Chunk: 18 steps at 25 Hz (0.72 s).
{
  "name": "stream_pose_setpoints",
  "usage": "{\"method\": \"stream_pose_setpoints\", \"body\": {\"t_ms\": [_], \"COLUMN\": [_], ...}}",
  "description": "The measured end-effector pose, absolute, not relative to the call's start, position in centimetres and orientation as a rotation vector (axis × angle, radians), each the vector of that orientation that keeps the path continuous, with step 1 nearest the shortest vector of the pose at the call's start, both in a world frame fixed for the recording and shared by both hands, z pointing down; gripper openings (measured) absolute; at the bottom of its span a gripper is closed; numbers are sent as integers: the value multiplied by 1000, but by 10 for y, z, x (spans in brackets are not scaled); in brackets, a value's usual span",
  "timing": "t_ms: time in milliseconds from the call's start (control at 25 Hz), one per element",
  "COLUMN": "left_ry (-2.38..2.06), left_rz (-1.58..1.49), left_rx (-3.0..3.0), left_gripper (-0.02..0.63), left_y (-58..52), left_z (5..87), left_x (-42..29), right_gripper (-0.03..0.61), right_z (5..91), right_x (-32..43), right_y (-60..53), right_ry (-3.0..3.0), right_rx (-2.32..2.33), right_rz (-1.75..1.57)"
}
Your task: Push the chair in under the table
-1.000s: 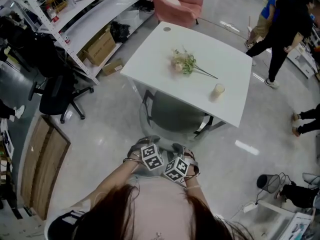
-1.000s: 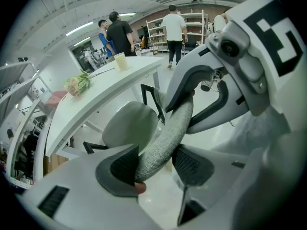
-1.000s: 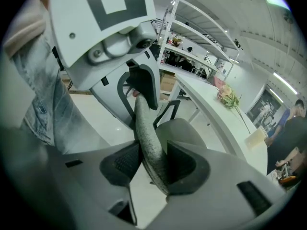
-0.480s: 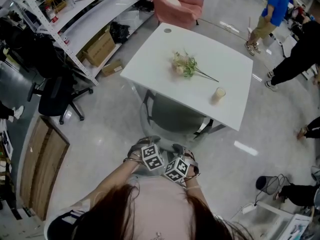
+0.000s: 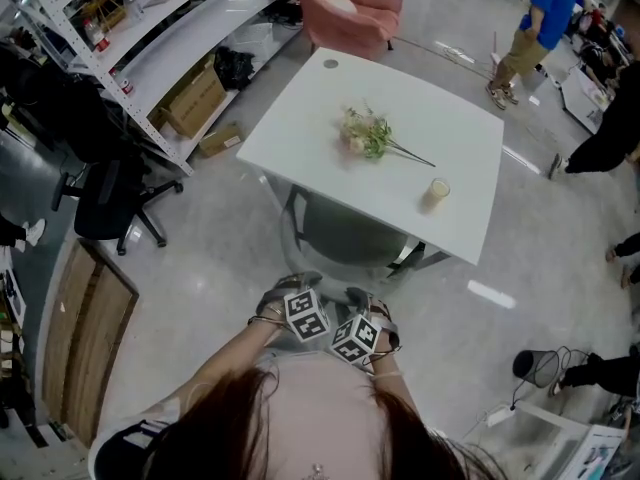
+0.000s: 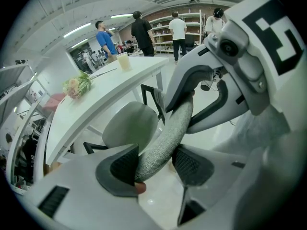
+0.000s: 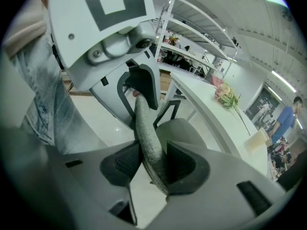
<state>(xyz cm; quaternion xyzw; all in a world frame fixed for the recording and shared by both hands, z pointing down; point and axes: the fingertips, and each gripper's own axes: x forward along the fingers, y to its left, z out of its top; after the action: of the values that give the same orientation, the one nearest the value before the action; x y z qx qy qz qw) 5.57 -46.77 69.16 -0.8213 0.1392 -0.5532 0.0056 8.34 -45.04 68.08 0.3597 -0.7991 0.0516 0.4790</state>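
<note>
Grey fabric of the chair's (image 5: 350, 230) backrest rim (image 6: 168, 128) is clamped by both tools at the near edge of the scene, just in front of the person's hair. The left tool (image 6: 153, 164) is closed on the rim, with the padded edge pressed between its two dark pads. The right tool (image 7: 148, 164) is closed on the same rim just to the right, its jaws held fairly wide by the thick padding. In the head view the left tool (image 5: 285, 293) and the right tool (image 5: 365, 303) are seen side by side, nearly touching, and both are angled steeply down. Beyond them the chair's seat is already tucked under the near edge of the white table (image 5: 440, 118), and only the backrest is left outside. On the table a small bunch of flowers (image 5: 365, 131) is laid near the middle, and a pale cup (image 5: 436, 190) is set to its right, nearer the edge. A black office chair (image 5: 105, 193) and metal shelving (image 5: 150, 38) are seen at the left. A pink armchair (image 5: 345, 8) is placed past the table's far side, and a person in blue (image 5: 540, 18) is seen at the far right.
</note>
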Motion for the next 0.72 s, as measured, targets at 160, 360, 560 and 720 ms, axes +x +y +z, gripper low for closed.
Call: {"method": "stream_pose_setpoints", "body": {"t_ms": [160, 360, 560, 720], "left_ry": [434, 437, 436, 428], "left_rz": [-1728, -1714, -1699, -1696], "left_rx": [-2568, -2570, -2569, -2571], "left_gripper": [224, 224, 223, 222], "left_y": [-474, -479, -486, -488], "left_z": [691, 689, 689, 689], "left_x": [58, 64, 64, 66], "right_gripper": [172, 172, 172, 172], "right_z": [680, 679, 679, 680], "right_x": [86, 93, 92, 94], "right_y": [-457, -462, -469, -472], "right_ry": [-1946, -1941, -1932, -1928], "right_rx": [879, 879, 889, 895], "right_rz": [133, 147, 148, 154]}}
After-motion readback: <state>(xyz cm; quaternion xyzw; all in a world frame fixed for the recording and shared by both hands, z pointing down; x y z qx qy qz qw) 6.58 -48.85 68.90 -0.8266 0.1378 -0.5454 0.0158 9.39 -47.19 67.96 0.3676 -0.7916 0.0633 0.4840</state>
